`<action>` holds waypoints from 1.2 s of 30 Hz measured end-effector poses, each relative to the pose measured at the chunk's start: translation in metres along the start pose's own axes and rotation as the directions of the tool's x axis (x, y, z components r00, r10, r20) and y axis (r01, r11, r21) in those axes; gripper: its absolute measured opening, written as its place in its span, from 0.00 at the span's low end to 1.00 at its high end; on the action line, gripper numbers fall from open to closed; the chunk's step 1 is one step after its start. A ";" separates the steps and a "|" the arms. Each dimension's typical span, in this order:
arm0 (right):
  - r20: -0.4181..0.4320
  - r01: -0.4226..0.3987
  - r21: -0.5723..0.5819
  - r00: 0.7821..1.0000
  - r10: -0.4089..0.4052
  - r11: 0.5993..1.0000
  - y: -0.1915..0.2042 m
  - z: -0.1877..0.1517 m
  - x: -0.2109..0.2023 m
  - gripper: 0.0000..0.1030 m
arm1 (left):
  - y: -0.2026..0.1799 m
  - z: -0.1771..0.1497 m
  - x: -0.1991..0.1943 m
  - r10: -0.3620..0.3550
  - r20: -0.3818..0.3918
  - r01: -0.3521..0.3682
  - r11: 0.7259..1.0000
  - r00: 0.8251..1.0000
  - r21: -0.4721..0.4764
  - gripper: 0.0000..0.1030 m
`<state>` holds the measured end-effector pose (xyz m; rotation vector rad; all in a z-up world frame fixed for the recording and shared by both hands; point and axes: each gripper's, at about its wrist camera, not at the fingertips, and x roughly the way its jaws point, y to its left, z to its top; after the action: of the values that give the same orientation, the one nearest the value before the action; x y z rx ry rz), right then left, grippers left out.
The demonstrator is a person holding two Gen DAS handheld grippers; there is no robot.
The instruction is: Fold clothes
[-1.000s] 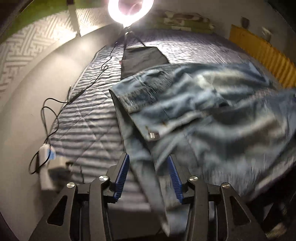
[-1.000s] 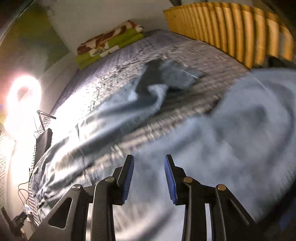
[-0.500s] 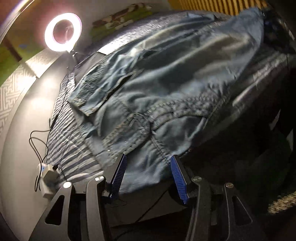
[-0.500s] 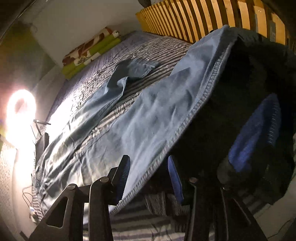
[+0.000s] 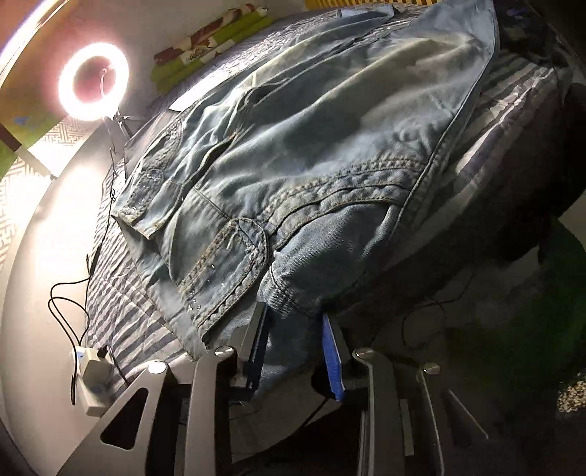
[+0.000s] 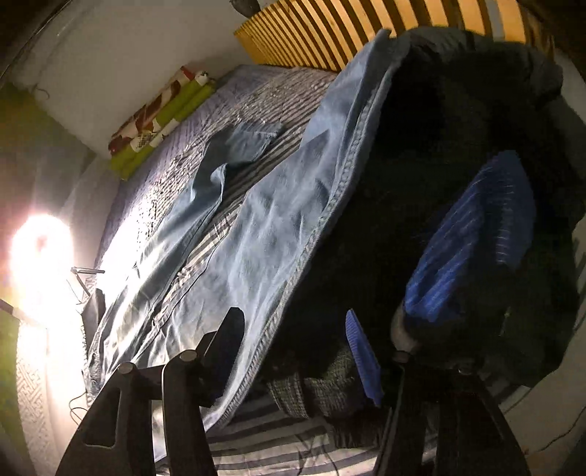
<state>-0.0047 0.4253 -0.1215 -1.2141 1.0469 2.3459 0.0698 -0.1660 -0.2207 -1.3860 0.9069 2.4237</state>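
Note:
A pair of light blue jeans (image 5: 311,146) lies spread across the striped bed quilt (image 5: 121,304), with the waistband and pockets nearest me. The waist end hangs over the bed's edge, and my left gripper (image 5: 295,344) is shut on that denim between its blue pads. In the right wrist view one jeans leg (image 6: 263,238) runs away toward the headboard. Its seamed edge drapes over the left finger of my right gripper (image 6: 296,344), which stands wide open with nothing pinched.
A dark heap of clothes (image 6: 457,146) with a blue striped garment (image 6: 472,238) sits right of the jeans. A lit ring light (image 5: 93,81), cables (image 5: 62,304) and a white plug block (image 5: 93,377) stand at the left. Folded green bedding (image 6: 157,121) and wooden slats (image 6: 329,33) lie beyond.
The jeans were swung out and have settled flat on the bed. My right gripper has opened wide and let go of the leg. The left gripper has dropped to the bed's edge.

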 end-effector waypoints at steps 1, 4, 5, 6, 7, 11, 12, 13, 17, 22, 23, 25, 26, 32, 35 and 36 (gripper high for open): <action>-0.007 -0.008 -0.002 1.000 0.008 1.000 0.002 0.002 0.004 0.52 | 0.002 0.000 -0.002 0.000 0.004 0.000 1.000 1.000 -0.002 0.28; -0.009 0.000 -0.007 1.000 0.000 1.000 0.008 0.010 0.017 0.52 | 0.006 0.003 -0.006 -0.005 0.002 0.005 1.000 1.000 -0.012 0.28; -0.007 0.009 -0.007 1.000 -0.009 1.000 0.010 0.013 0.021 0.52 | 0.006 0.003 -0.007 0.000 0.000 0.000 1.000 1.000 -0.003 0.28; -0.004 0.021 -0.012 1.000 -0.021 1.000 0.012 0.014 0.025 0.52 | 0.005 0.005 -0.009 0.009 -0.001 -0.009 1.000 1.000 0.010 0.28; 0.000 0.040 -0.021 0.999 -0.040 0.999 0.015 0.017 0.029 0.52 | 0.006 0.006 -0.009 0.017 0.000 -0.017 1.000 1.000 0.019 0.28; 0.002 0.066 -0.078 0.998 -0.066 0.995 0.026 0.019 0.035 0.22 | 0.013 0.013 -0.015 0.038 0.011 -0.038 0.999 0.999 -0.010 0.25; 0.003 0.063 -0.090 0.998 -0.063 0.994 0.029 0.019 0.035 0.16 | 0.016 0.016 -0.017 0.032 0.015 -0.032 0.999 0.999 -0.027 0.25; 0.010 0.063 -0.102 0.998 -0.062 0.993 0.031 0.019 0.033 0.15 | 0.018 0.017 -0.018 0.024 0.017 -0.024 0.999 1.000 -0.044 0.25; 0.034 0.065 -0.135 0.998 -0.061 0.989 0.038 0.022 0.028 0.10 | 0.021 0.020 -0.009 0.046 -0.005 -0.047 0.997 0.999 -0.054 0.43; 0.006 0.065 -0.136 0.998 -0.065 0.989 0.038 0.025 0.032 0.11 | 0.026 0.018 -0.008 0.089 0.004 -0.089 0.993 0.996 -0.075 0.62; 0.003 0.068 -0.131 0.998 -0.068 0.989 0.037 0.025 0.032 0.11 | 0.028 0.016 -0.009 0.101 0.010 -0.100 0.992 0.995 -0.079 0.68; 0.003 0.068 -0.123 0.998 -0.068 0.990 0.034 0.026 0.032 0.11 | 0.032 0.014 -0.006 0.109 0.010 -0.108 0.992 0.994 -0.066 0.71; 0.004 0.066 -0.117 0.998 -0.066 0.991 0.032 0.027 0.032 0.11 | 0.032 0.015 -0.005 0.119 0.008 -0.118 0.992 0.993 -0.053 0.72; 0.002 0.068 -0.121 0.998 -0.068 0.990 0.036 0.026 0.028 0.11 | 0.033 0.016 -0.018 0.109 0.034 -0.107 0.991 0.993 -0.076 0.72; -0.001 0.140 -0.135 0.990 -0.142 0.981 0.036 0.023 0.022 0.11 | 0.043 0.014 -0.034 0.016 0.043 -0.009 0.989 0.999 -0.148 0.72; 0.019 0.158 -0.120 0.987 -0.157 0.980 0.034 0.021 0.011 0.11 | 0.049 0.015 -0.044 -0.006 0.053 0.016 0.983 0.999 -0.182 0.72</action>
<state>-0.0421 0.4162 -0.1064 -1.2777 0.7833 2.3179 0.0604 -0.1908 -0.1589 -1.3745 0.6779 2.5763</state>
